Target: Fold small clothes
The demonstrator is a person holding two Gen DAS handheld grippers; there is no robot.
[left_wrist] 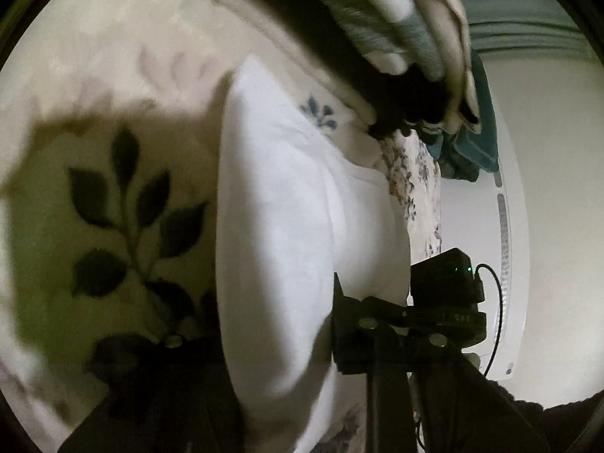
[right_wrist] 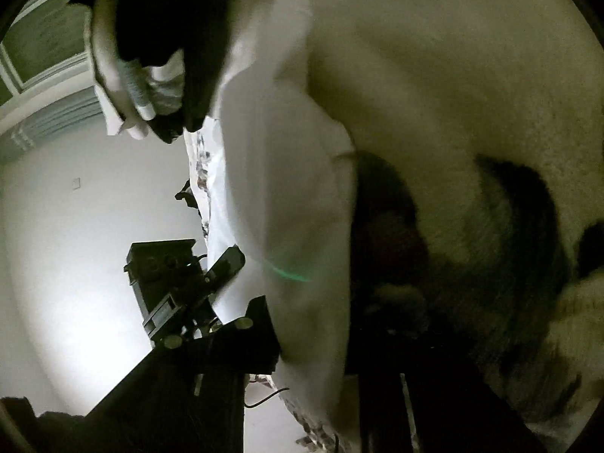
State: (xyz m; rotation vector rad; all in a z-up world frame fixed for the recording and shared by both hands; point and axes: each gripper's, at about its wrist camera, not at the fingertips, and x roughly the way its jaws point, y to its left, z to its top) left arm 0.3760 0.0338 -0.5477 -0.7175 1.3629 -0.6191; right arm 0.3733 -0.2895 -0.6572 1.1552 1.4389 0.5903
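Note:
A white garment (left_wrist: 287, 204) hangs in a long fold over the bed. It runs up between the fingers of my left gripper (left_wrist: 260, 324), which is shut on its lower part. In the right wrist view the same white garment (right_wrist: 287, 173) passes between the fingers of my right gripper (right_wrist: 313, 321), which is also shut on it. The two grippers stand close side by side. The right gripper's black body (left_wrist: 445, 290) shows beside the cloth in the left wrist view. The left gripper's body (right_wrist: 177, 275) shows in the right wrist view. The pads are hidden by cloth.
Under the garment lies a cream fleece blanket with dark leaves (left_wrist: 124, 219) (right_wrist: 472, 87), over a floral sheet (left_wrist: 411, 177) (right_wrist: 202, 166). A stack of folded clothes (left_wrist: 411, 34) (right_wrist: 151, 68) and a teal cloth (left_wrist: 475, 147) sit at the far end. White wall beyond.

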